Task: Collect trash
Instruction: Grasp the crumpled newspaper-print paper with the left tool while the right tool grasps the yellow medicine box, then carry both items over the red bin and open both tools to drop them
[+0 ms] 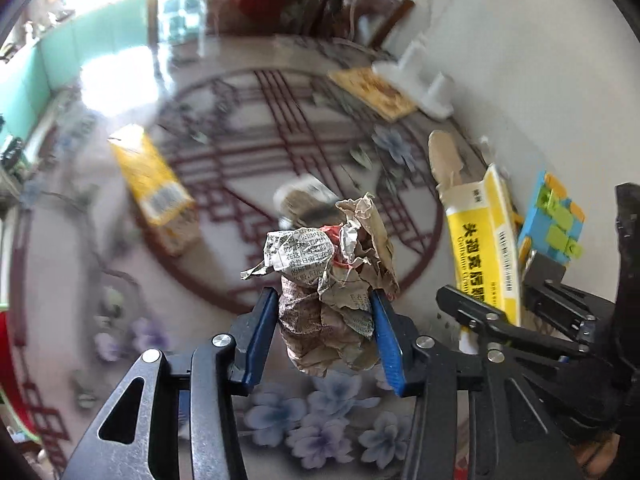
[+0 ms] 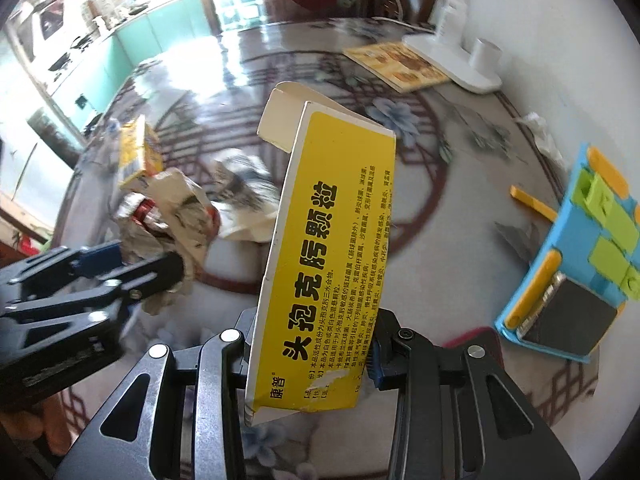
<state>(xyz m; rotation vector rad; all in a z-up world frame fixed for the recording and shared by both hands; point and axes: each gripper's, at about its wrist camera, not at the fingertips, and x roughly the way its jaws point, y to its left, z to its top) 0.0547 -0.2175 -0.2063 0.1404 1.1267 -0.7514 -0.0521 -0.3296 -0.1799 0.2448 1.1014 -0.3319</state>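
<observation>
My left gripper (image 1: 324, 304) is shut on a crumpled ball of newspaper (image 1: 332, 280), its blue pads (image 1: 262, 332) pressing both sides, and the ball hangs above the patterned table (image 1: 224, 184). The right wrist view shows the same newspaper ball (image 2: 172, 216) in the left gripper (image 2: 132, 268) at the left. My right gripper (image 2: 312, 344) is shut on a yellow and white medicine box (image 2: 320, 256), held upright with its top flap open. That box (image 1: 488, 240) also shows at the right of the left wrist view, with the right gripper (image 1: 512, 312) below it.
A second yellow box (image 1: 152, 184) lies on the table at the left, with more crumpled paper (image 1: 304, 200) near the middle. A blue, green and orange block toy (image 2: 580, 260), a yellow booklet (image 2: 400, 66), a white stand (image 2: 456, 60) and a wooden spoon (image 1: 444, 160) lie toward the wall.
</observation>
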